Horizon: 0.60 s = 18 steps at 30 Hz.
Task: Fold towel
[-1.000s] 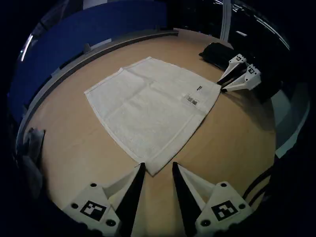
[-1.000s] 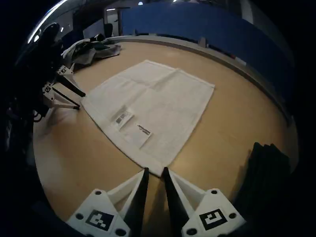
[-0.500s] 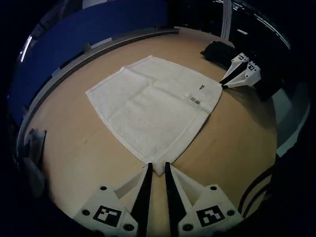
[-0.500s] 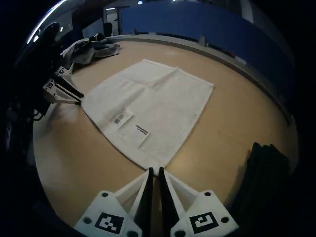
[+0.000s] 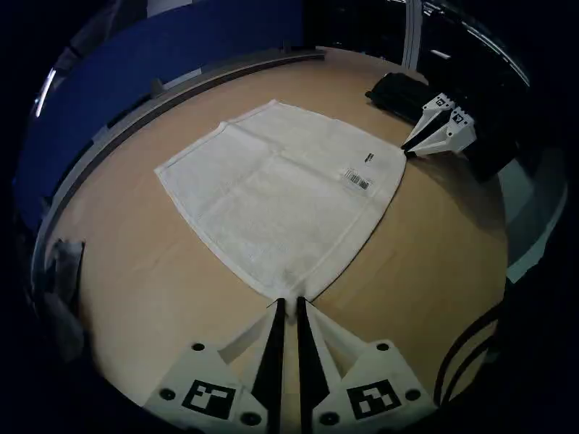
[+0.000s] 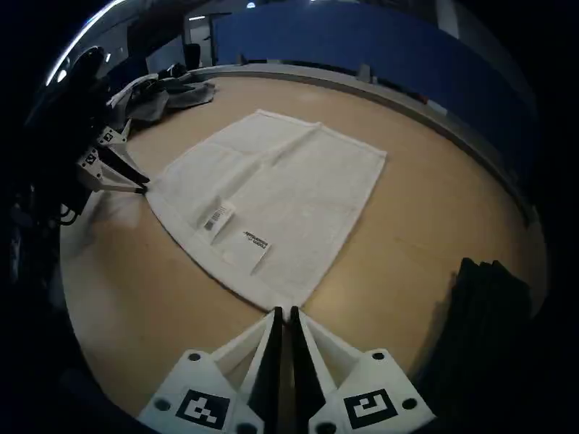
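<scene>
A white towel [image 5: 279,188] lies spread flat on the round wooden table [image 5: 427,260], with two small labels near one edge. My left gripper [image 5: 289,306] is shut on the towel's near corner. In the left gripper view, the right gripper [image 5: 405,150] pinches the far right corner. In the right gripper view, the same towel [image 6: 282,192] stretches away from my right gripper [image 6: 284,310], which is shut on its near corner. The left gripper [image 6: 145,189] holds the towel's left corner there.
A dark folded item [image 6: 481,318] lies on the table to the right in the right gripper view, also seen as a dark folded item [image 5: 398,94] behind the right gripper. Grey cloth [image 6: 155,94] is heaped at the far left. A blue partition [image 6: 376,43] runs behind the table.
Both grippers closed from open onto the towel's two near corners. The corners now sit pinched between the fingers, and the towel edge between them has pulled slightly taut.
</scene>
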### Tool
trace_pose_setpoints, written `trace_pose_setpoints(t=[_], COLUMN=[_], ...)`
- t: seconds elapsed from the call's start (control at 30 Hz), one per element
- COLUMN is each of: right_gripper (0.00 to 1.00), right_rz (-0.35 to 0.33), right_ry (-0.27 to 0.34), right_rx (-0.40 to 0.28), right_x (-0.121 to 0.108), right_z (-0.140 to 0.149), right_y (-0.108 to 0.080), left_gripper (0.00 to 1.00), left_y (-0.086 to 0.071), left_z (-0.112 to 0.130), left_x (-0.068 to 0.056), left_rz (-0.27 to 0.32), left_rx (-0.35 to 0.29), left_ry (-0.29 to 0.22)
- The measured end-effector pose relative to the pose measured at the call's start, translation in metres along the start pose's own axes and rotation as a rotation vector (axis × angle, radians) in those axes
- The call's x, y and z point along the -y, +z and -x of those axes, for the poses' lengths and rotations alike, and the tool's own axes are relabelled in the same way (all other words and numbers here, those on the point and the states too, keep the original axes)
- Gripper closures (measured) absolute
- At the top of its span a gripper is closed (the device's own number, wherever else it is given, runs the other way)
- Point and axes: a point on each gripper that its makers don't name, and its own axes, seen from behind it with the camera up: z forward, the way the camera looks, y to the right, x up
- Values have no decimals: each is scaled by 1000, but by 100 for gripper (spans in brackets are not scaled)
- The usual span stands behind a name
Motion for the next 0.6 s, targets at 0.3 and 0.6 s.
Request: trace_pose_setpoints(t=[0.3,0.6], right_gripper=[92,93], right_rz=[-1,5], right_ry=[-3,6], right_rx=[-8,-35], right_x=[0,-1], right_z=[-5,-17], right_y=[-5,-16], left_gripper=[89,89], left_y=[-3,-17], left_z=[-3,-14], left_x=[1,1], left_rz=[-5,-13], left_rx=[-3,-24], left_ry=[-4,-28])
